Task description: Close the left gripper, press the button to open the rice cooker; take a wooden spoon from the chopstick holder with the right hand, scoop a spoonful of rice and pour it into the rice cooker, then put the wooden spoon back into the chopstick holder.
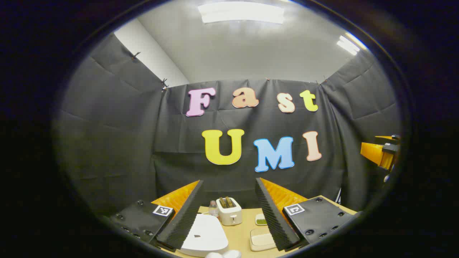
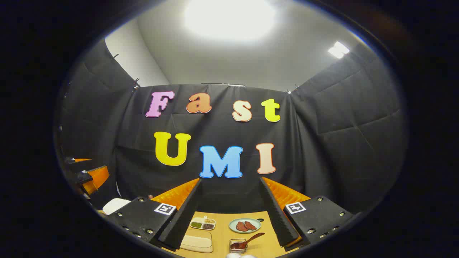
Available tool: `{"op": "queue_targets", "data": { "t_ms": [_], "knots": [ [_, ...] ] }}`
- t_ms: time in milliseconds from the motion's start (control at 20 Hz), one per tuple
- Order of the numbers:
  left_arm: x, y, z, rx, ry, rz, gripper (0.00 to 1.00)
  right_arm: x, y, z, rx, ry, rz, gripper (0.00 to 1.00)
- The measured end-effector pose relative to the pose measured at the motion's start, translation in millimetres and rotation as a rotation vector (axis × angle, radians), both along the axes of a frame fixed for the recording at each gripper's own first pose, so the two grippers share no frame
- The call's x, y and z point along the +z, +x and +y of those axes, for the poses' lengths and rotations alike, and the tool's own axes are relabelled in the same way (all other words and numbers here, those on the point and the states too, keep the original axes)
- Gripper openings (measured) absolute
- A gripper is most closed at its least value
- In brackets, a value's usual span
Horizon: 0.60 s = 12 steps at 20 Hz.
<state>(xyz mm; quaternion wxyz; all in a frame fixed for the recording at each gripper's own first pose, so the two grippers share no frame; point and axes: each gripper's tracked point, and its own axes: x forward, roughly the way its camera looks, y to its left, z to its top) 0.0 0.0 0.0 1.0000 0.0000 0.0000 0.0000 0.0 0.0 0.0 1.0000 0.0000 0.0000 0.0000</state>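
Light tan wooden surface [image 1: 244, 234] inside a booth of black cloth walls, white ceiling with bright light panels overhead. Left gripper [image 1: 229, 211] spread wide, nothing between its fingers, touching nothing; it hangs above the surface. Below it, toward its left finger, the white rounded rice cooker [image 1: 204, 236], lid down. Ahead between the fingers a small white two-slot toaster [image 1: 229, 210], a small clear bottle [image 1: 213, 208] just left of it. Near the right finger a shallow cream rectangular tray [image 1: 261, 239] and a small dish with green contents [image 1: 261, 220].

Right gripper [image 2: 229, 215] also wide apart, empty, above the surface. Between its fingers: a small wire chopstick holder [image 2: 237, 245] with the brown wooden spoon [image 2: 247, 240] leaning in it, handle toward the right finger; a round pale plate with reddish-brown pieces [image 2: 245, 225]; a divided dish of grains [image 2: 203, 223]; the cream tray [image 2: 196, 242]. The other gripper shows far off each view's edge.
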Motion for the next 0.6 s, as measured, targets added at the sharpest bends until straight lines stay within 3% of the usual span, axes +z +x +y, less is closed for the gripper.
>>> {"op": "queue_targets", "data": {
  "t_ms": [300,600],
  "knots": [
    [-4.0,1.1,1.7,0.002,-0.001,0.015,0.99,-28.3,3.2,2.9,0.009,-0.005,0.104,0.95],
    [-12.0,3.3,2.4,0.008,-0.007,0.041,0.94,-29.5,2.4,6.3,0.017,0.004,0.119,0.95]
  ]
}}
